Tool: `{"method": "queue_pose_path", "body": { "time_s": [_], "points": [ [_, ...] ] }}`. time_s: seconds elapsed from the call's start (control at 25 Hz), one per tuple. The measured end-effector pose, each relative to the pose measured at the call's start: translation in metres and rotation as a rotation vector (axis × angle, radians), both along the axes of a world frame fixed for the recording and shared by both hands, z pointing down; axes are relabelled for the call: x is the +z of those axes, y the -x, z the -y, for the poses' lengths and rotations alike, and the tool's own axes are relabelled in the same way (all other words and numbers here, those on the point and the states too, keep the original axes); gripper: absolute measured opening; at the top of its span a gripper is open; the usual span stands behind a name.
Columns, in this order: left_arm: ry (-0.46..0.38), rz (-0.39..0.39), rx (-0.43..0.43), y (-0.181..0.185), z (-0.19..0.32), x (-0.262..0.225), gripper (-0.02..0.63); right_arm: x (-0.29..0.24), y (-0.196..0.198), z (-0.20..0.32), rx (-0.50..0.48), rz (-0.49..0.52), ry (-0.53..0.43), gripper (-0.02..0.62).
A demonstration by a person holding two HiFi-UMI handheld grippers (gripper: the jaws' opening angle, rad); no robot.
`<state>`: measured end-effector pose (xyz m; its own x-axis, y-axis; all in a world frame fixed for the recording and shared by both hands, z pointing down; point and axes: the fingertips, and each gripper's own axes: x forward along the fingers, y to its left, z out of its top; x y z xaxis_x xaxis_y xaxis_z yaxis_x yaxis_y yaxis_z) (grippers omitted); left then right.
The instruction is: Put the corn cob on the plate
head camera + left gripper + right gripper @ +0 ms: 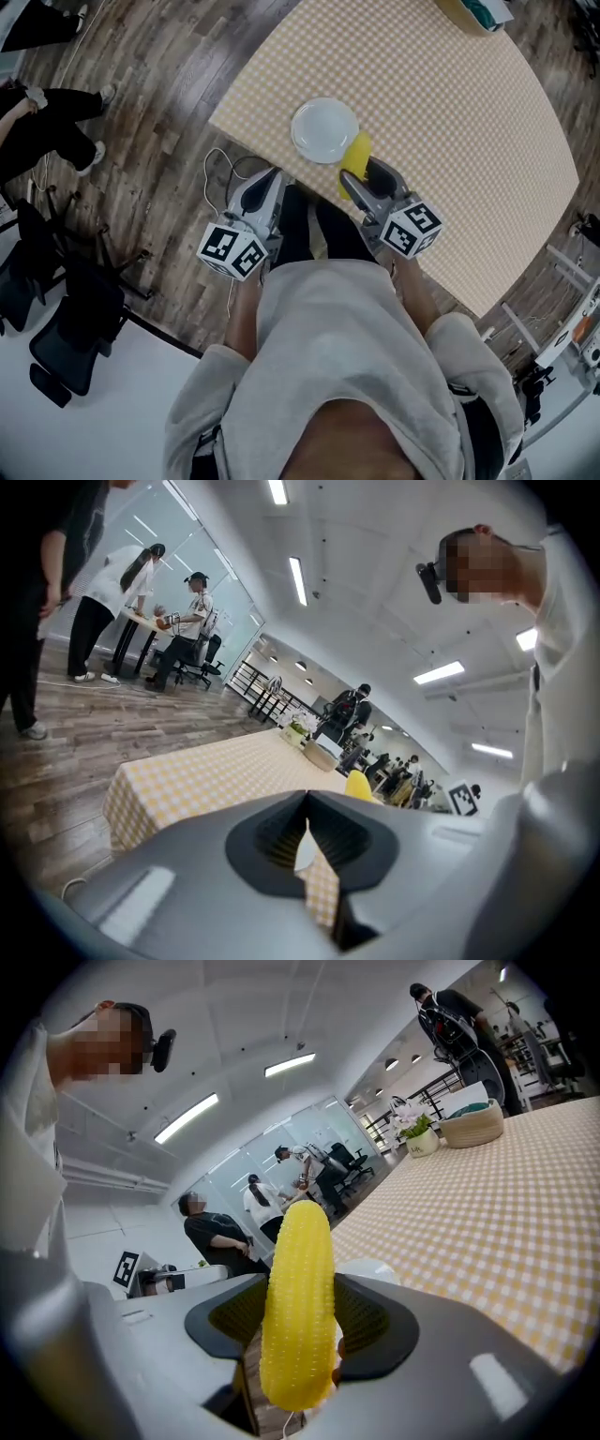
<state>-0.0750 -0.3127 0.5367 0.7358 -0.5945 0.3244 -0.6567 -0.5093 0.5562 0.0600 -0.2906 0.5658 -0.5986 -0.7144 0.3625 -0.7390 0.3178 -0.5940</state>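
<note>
The right hand-held gripper [300,1321] is clamping the corn cob [298,1288] just beside the plate [324,130]. The left hand-held gripper [305,803] is hanging closed, empty, off the yellow-checked bench [450,141]. A basket [472,1124] is sitting well apart from the plate; people [103,602] are standing on wood flooring [159,112].

Torso: light grey long-sleeved sweatshirt [328,356] | Legs: dark trousers [298,225] | Left gripper [272,176], right gripper [366,178]: grey shells, dark ribbed fingers [367,1321] | Cubes [232,251]: black-and-white square markers | Cable [214,173]: white, left side
</note>
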Motion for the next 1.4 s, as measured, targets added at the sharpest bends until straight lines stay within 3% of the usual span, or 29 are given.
{"method": "queue_pose_path", "body": {
  "time_s": [0.2, 0.32, 0.48, 0.76, 0.84, 1.04, 1.4],
  "points": [
    [0.04, -0.01, -0.007, 0.002, -0.002, 0.017, 0.008, 0.019, 0.002, 0.008, -0.037, -0.062, 0.009, 0.229],
    [0.051, -0.011, -0.013, 0.005, -0.001, 0.021, 0.008, 0.028, 0.005, 0.018, -0.09, -0.174, -0.017, 0.229],
    [0.053, -0.013, -0.028, 0.009, 0.003, 0.02, 0.008, 0.037, 0.009, 0.028, -0.233, -0.431, -0.087, 0.229],
    [0.06, -0.016, -0.055, 0.016, 0.005, 0.021, 0.008, 0.061, 0.026, 0.028, -0.601, -0.917, -0.266, 0.229],
    [0.064, -0.016, -0.061, 0.019, 0.005, 0.023, 0.008, 0.067, 0.032, 0.027, -0.648, -0.948, -0.275, 0.229],
    [0.067, -0.023, -0.076, 0.025, 0.006, 0.025, 0.008, 0.067, 0.038, 0.036, -0.629, -0.901, -0.257, 0.229],
    [0.062, -0.023, -0.096, 0.035, 0.005, 0.022, 0.008, 0.083, 0.05, 0.06, -0.665, -0.912, -0.235, 0.229]
  ]
}}
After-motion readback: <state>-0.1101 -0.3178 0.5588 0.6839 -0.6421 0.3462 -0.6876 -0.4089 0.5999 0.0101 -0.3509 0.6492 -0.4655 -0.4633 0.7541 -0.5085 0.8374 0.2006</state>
